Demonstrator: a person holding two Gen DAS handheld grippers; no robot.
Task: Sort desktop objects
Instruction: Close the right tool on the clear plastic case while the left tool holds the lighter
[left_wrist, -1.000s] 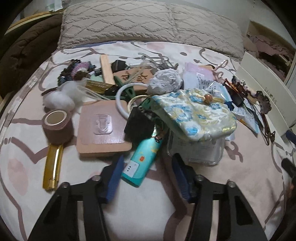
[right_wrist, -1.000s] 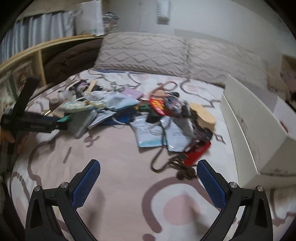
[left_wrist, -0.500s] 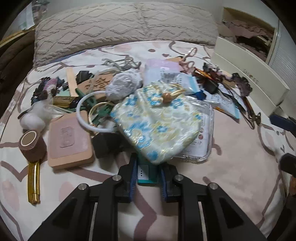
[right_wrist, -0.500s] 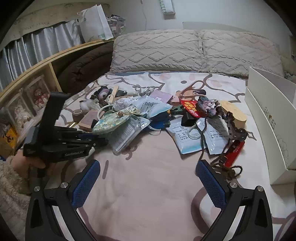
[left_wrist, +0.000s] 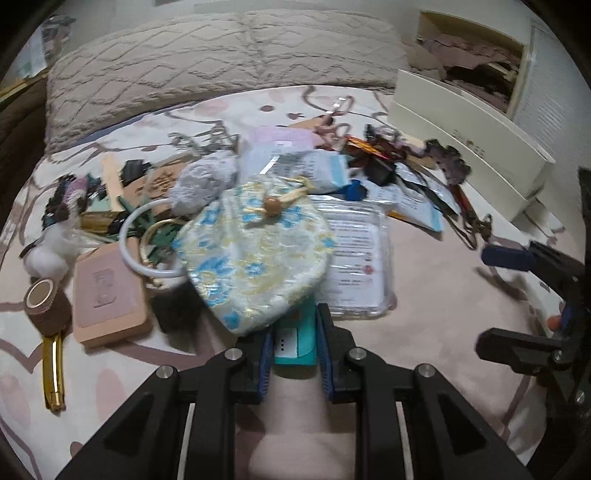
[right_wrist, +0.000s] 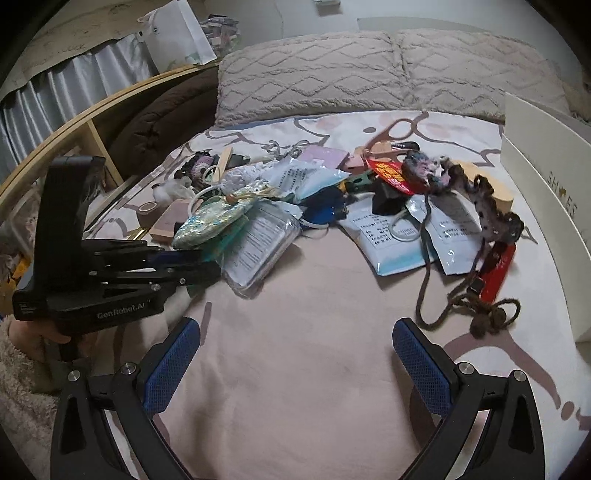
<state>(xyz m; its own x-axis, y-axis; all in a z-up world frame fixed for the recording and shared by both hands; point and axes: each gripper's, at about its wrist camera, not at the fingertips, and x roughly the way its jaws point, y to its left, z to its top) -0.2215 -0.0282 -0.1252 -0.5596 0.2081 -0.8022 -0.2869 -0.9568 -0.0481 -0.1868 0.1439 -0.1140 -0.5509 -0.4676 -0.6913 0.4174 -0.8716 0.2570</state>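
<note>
The left gripper (left_wrist: 294, 345) is clamped on the near end of a teal device (left_wrist: 295, 341), its blue pads pressed against both sides. The far end of that device is hidden under a blue and yellow floral pouch (left_wrist: 255, 254), which lies directly ahead of the fingers and overlaps a clear plastic case (left_wrist: 354, 273) just to the right of it. To the left of the fingers sit a pink square block (left_wrist: 107, 295), a white ring (left_wrist: 147, 240), a roll of brown tape (left_wrist: 46, 306) and a gold clip (left_wrist: 53, 373). Farther ahead, a grey fluffy ball (left_wrist: 205, 181) rests on the pile of small things, all on a patterned bedspread (left_wrist: 443, 314).

The right gripper (right_wrist: 295, 365) stands wide open over bare bedspread with nothing between its pads. Ahead of it and to the right lie a brown cord with pompoms (right_wrist: 487, 314) and a red strip (right_wrist: 498, 269), with sealed mask packets (right_wrist: 388, 240) just behind. A white box (right_wrist: 546, 206) stands along the right edge. To its left, a hand (right_wrist: 40, 332) holds the left gripper
</note>
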